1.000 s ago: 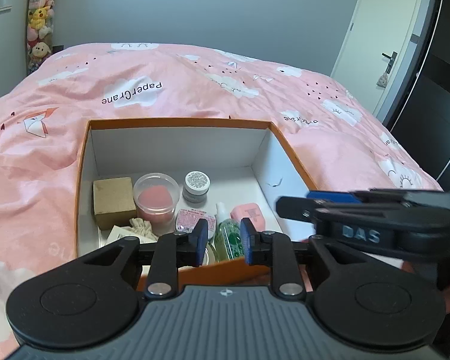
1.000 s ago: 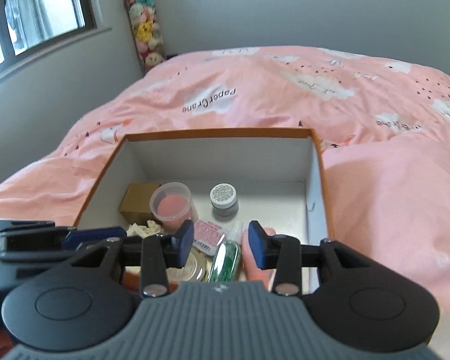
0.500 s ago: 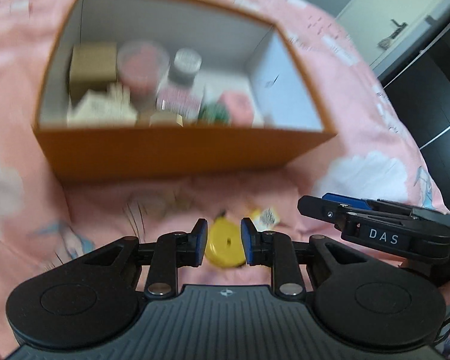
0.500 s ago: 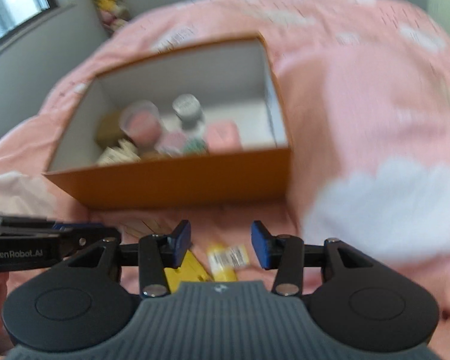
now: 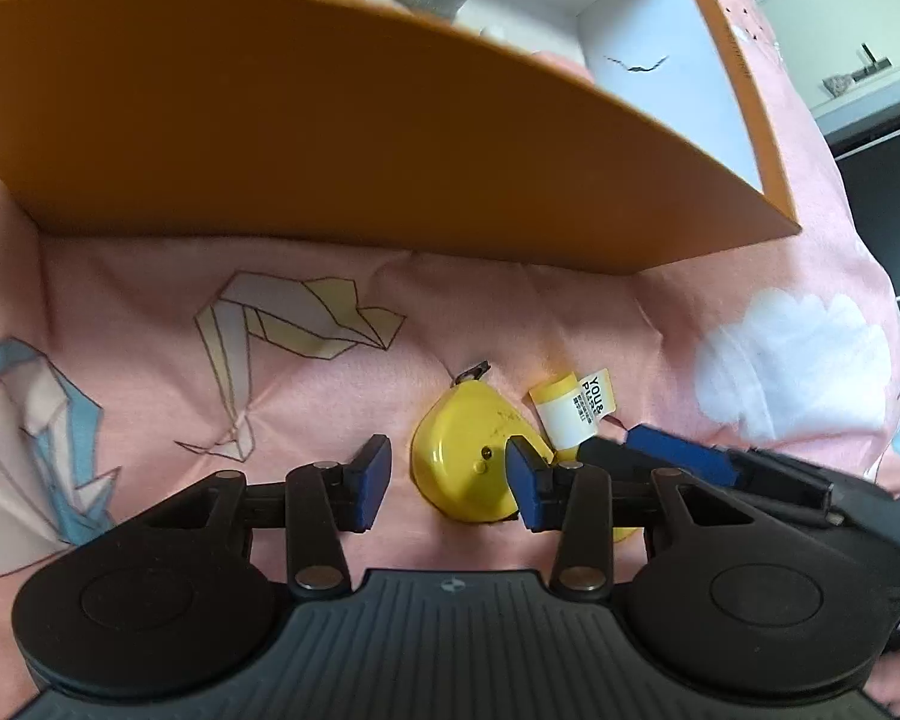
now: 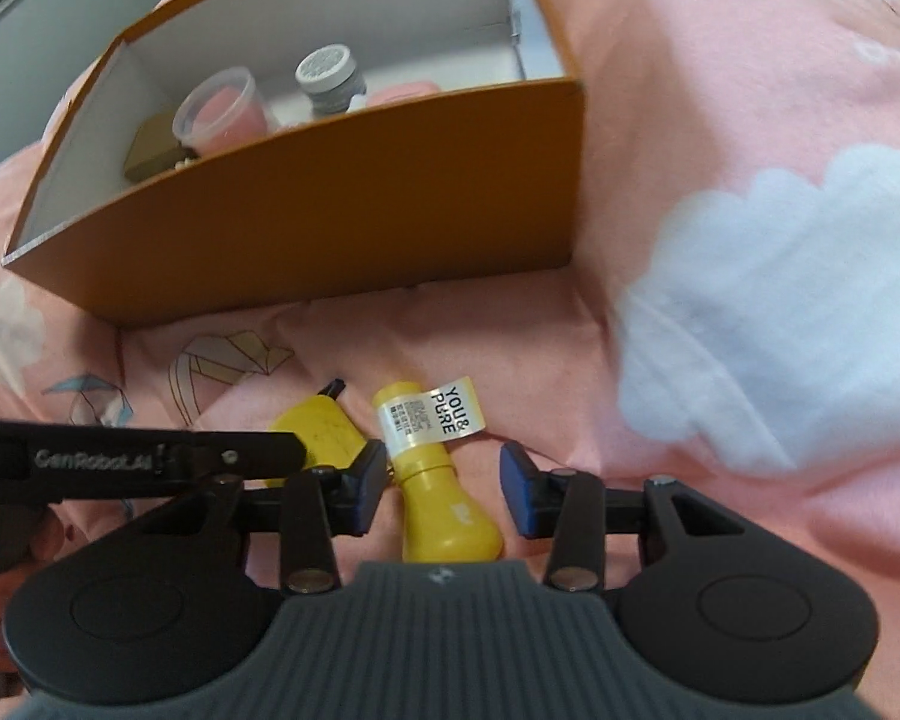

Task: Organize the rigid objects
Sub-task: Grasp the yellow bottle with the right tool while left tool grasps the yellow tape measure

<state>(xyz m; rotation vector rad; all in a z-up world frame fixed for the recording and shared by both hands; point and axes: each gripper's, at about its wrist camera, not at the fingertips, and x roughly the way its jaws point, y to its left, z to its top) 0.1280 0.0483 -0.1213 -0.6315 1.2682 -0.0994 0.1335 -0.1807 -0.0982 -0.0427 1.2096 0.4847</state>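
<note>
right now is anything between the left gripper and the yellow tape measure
Nothing visible. The left gripper, jaws opening, already brackets the yellow tape measure on the pink bedspread; the yellow bottle lies just beside it.

A white paper tag [image 6: 457,410] stuck to the neck of the yellow bottle [image 6: 444,504] reads "YOU& PURE" in black capitals; in the left wrist view the same tag [image 5: 597,399] shows at about 3 o'clock of the yellow tape measure [image 5: 477,468]. Beside the words is a block of small print and a barcode, too fine to read. The left gripper [image 6: 150,456], entering the right wrist view from 9 o'clock, carries "GenRobot.AI" in pale letters on its black side.
</note>
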